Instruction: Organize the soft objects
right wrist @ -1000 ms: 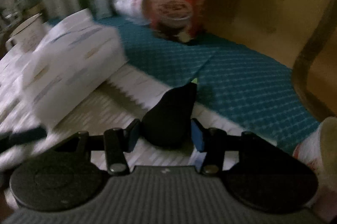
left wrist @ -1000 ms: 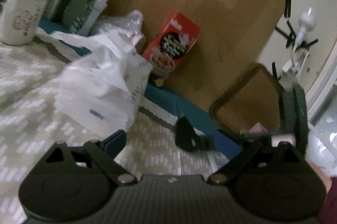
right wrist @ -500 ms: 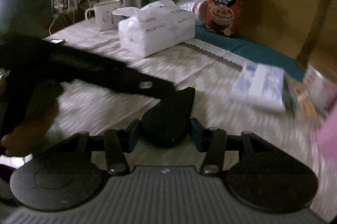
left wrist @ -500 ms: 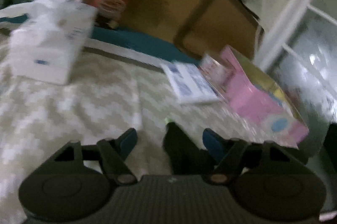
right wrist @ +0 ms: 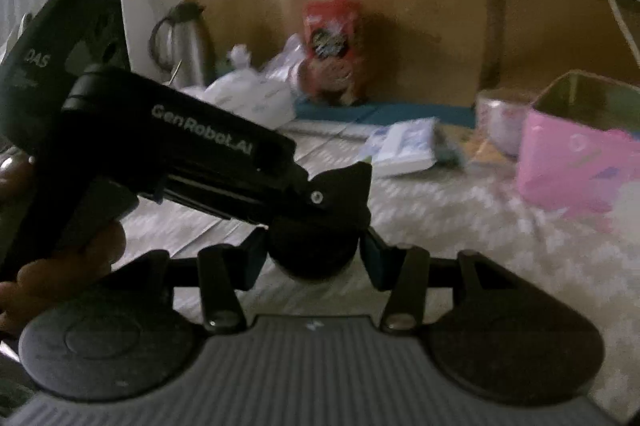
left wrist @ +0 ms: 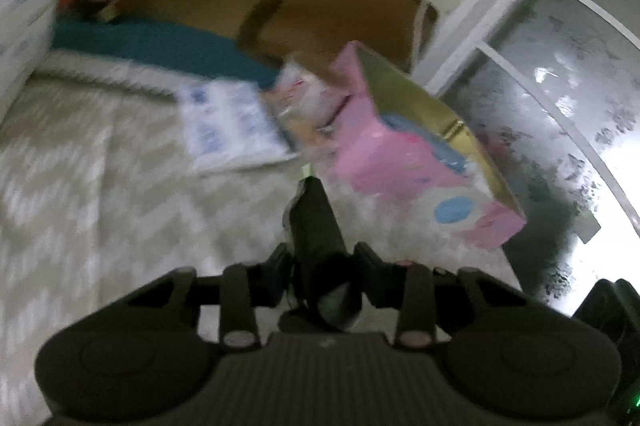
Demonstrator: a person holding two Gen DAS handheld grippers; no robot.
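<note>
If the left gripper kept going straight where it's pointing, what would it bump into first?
Probably the pink box. The left gripper, shut on a black soft object, points up the patterned tablecloth toward the box's near corner. The white-and-blue packet lies just left of that line. The blur leaves depth uncertain.

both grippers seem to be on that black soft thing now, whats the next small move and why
Probably open the right gripper: the left gripper is already shut on the same black soft object, so the handover looks made, and the pink box lies just ahead.
</note>
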